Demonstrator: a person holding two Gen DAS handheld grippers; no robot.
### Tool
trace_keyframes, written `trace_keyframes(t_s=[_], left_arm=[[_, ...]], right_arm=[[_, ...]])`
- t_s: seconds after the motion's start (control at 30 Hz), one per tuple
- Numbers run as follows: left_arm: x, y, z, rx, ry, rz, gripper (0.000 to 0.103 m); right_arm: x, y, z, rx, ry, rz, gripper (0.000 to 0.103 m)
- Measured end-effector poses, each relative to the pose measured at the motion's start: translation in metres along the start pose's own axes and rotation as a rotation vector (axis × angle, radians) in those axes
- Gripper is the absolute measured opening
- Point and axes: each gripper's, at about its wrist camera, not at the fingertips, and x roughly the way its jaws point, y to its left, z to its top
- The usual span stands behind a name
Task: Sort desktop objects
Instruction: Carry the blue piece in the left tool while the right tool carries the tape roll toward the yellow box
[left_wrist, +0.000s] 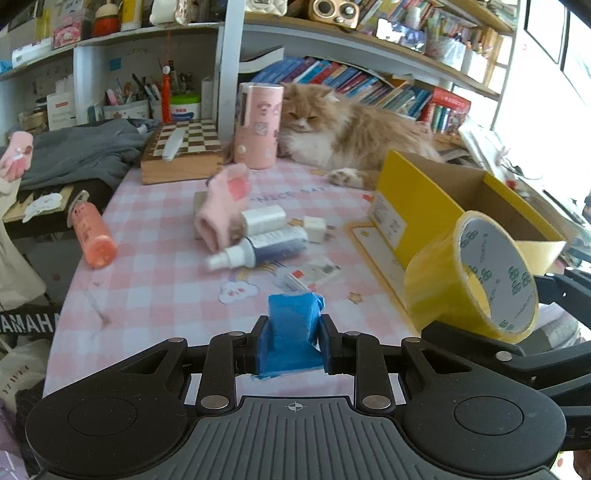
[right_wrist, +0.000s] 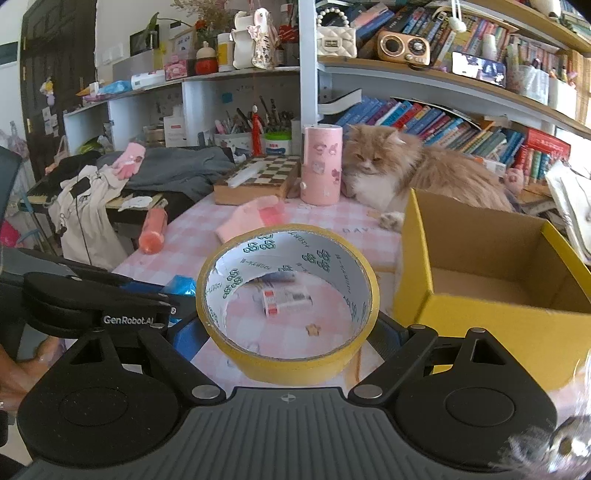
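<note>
Yellow tape roll (right_wrist: 288, 302) sits clamped between the right gripper (right_wrist: 290, 332) fingers, raised above the pink checked counter (left_wrist: 159, 266) beside the open yellow box (right_wrist: 491, 280). Left gripper (left_wrist: 290, 341) fingers are closed on a blue packet (left_wrist: 293, 332).

A fluffy cat (left_wrist: 354, 136) lies before shelved books (left_wrist: 369, 83).

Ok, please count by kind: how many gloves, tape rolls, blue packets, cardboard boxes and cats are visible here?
Gloves: 2
Tape rolls: 1
Blue packets: 1
Cardboard boxes: 1
Cats: 1
Total: 6
</note>
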Motion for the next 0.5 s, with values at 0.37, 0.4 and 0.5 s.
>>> trace_keyframes(t_s=[0.37, 0.4, 0.5], left_arm=[[-0.031, -0.025, -0.026, 0.028, 0.002, -0.040, 0.026], [-0.033, -0.027, -0.026, 0.037, 0.001, -0.047, 0.026], [-0.038, -0.035, -0.028, 0.058, -0.004, -0.065, 0.026]], right_arm=[[-0.044, -0.005, -0.032, 0.065, 0.026, -0.045, 0.088], [-0.047, -0.006, -0.034, 0.077, 0.026, -0.050, 0.088], [-0.055, -0.011, -0.037, 0.110, 0.026, -0.076, 0.088]])
